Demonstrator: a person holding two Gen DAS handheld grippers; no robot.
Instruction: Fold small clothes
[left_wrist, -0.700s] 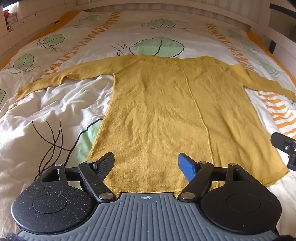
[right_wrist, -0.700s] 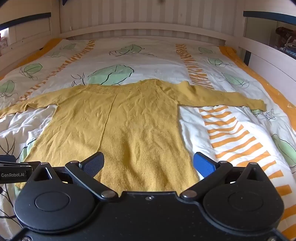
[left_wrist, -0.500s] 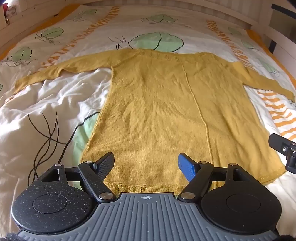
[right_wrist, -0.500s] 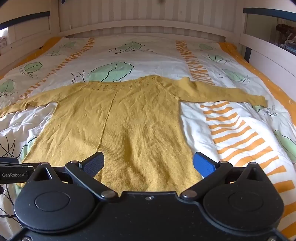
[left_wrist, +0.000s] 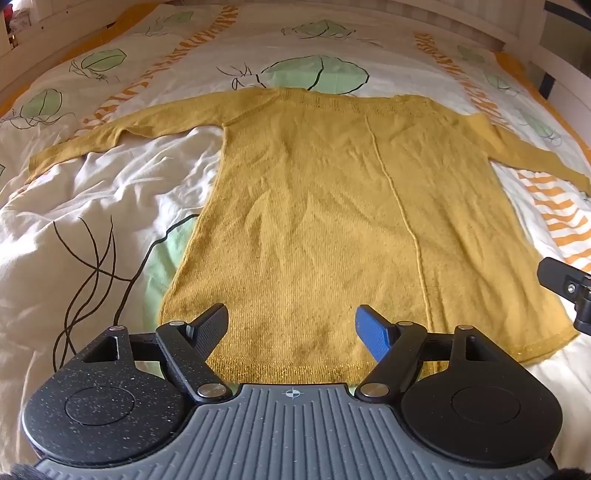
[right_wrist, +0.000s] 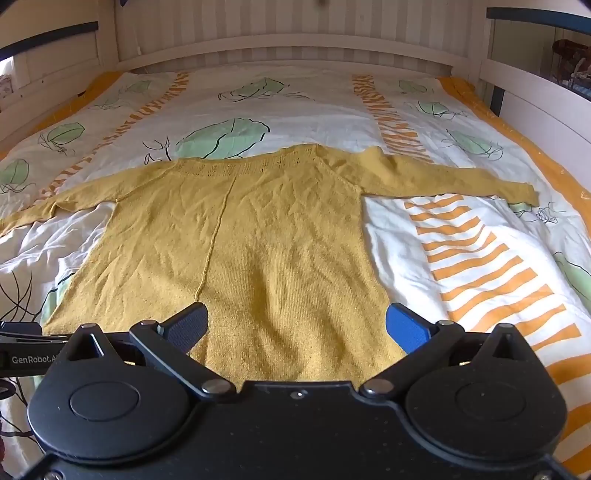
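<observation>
1. White slatted bed frame (right_wrist: 280, 48) surrounds a bed covered by a quilt (right_wrist: 295, 99) printed with green leaves and orange stripes.
2. Mustard sweater (left_wrist: 351, 206) lies flat across the quilt's middle, sleeves spread toward both side edges, hem toward the near edge.
3. Left gripper (left_wrist: 291, 328) hangs over the hem, jaws apart, nothing between them.
4. Right gripper (right_wrist: 295, 325) hangs over the hem's right part, jaws wide apart, empty.

Your left tool (left_wrist: 291, 326) tilts steeply downward with its jaws spread apart, nothing between the pads. Your right tool (right_wrist: 297, 325) also angles down, less steeply, its jaws set even wider and empty. The two sit close, side by side.
</observation>
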